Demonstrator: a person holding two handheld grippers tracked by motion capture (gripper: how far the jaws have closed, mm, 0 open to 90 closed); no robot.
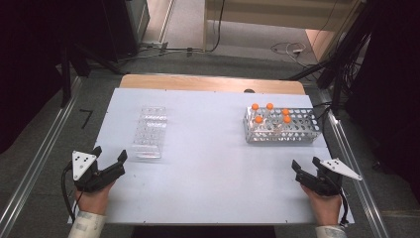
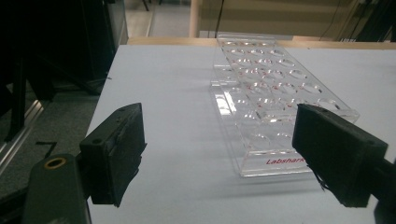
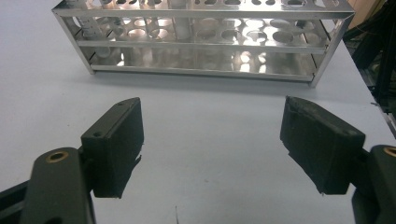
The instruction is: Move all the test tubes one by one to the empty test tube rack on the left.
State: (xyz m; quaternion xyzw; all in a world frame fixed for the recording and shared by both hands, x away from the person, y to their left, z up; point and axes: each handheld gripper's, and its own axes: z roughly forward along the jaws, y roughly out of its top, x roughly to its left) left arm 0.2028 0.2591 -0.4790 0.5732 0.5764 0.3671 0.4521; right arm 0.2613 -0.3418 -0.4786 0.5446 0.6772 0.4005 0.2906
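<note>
A clear plastic tube rack [image 1: 149, 132] [image 2: 271, 98] lies on the white table [image 1: 208, 158] at the left, its holes bare. At the right stands a metal wire rack [image 1: 281, 125] [image 3: 205, 39] holding several orange-capped tubes [image 1: 270, 113]. My left gripper [image 1: 109, 154] [image 2: 217, 156] rests near the table's front left, open, with the clear rack just beyond its jaws. Near the front right, my right gripper [image 1: 306, 164] [image 3: 210, 149] is open too, nothing between its jaws, and the metal rack stands ahead of it.
A wooden strip [image 1: 213, 82] borders the table's far edge. Metal rails [image 1: 34, 168] run along both sides on the floor. Cables [image 1: 289, 48] and dark stands lie beyond the table. White surface stretches between the two racks.
</note>
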